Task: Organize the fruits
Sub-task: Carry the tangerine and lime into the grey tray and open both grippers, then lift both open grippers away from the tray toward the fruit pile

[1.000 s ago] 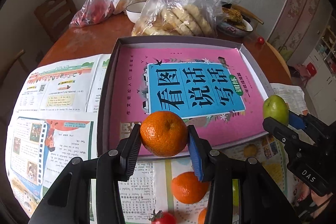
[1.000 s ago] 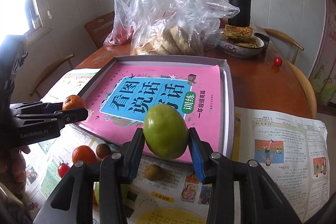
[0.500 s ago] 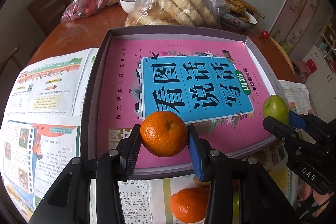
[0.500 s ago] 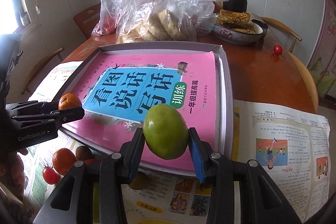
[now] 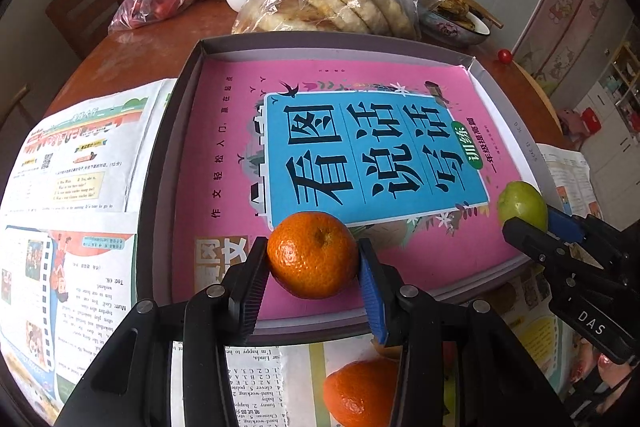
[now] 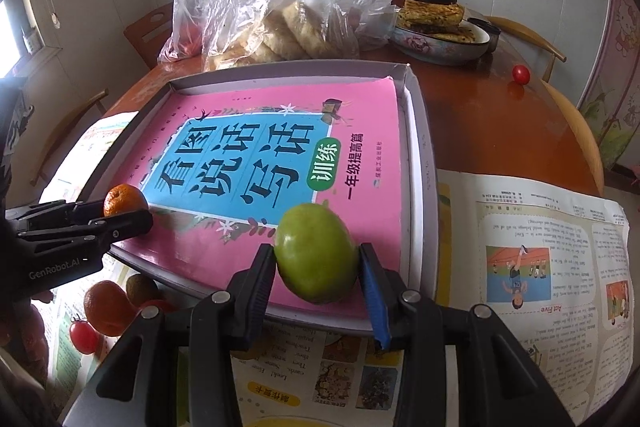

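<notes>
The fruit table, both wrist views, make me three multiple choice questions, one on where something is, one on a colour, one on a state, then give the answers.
1. Where does the small red tomato by itself lie?
A. on the bare wooden table beyond the tray
B. inside the tray
C. in the bowl of flatbreads

2. What colour is the fruit in the right gripper?
A. orange
B. green
C. purple

3. What is the state of the left gripper?
A. open and empty
B. shut on a bag
C. shut on the orange

Answers: 1 A, it rests on bare wood to the right, past the tray. 2 B, the green fruit sits between the pads. 3 C, both pads press the sides of the orange, held above the tray's near edge.
</notes>
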### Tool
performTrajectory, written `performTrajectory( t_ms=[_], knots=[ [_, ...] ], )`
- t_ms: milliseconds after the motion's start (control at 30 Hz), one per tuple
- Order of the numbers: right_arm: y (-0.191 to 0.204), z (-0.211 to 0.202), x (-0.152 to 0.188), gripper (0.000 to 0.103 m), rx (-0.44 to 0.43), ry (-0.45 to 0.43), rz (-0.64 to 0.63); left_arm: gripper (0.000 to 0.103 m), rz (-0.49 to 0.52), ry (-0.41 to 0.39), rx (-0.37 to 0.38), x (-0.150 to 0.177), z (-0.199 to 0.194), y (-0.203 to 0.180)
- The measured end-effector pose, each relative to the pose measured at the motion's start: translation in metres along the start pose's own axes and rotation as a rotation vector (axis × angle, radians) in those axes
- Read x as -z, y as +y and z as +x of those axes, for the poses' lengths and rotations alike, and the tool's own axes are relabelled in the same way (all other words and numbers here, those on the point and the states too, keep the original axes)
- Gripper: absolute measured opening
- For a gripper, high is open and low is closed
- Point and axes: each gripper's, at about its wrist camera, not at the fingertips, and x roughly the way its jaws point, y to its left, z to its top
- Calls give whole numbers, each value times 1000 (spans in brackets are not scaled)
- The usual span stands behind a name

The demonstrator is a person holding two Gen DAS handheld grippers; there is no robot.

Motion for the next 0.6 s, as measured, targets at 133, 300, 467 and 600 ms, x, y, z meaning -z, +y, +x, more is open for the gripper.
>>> performTrajectory(
  t_ms=[133, 300, 467, 600],
  knots=[
    [2, -7, 2, 49, 3, -11, -1, 46, -3, -5, -1, 1, -2, 1],
    [1, -19, 6, 56, 9, -31, 12, 57, -6, -15, -2, 2, -7, 1],
    [-1, -35, 12, 63, 14, -54, 27, 65, -11, -27, -5, 4, -13, 3],
    [-2, -46, 16, 65, 14, -75, 37, 72, -19, -38, -12, 7, -20, 5]
  ],
)
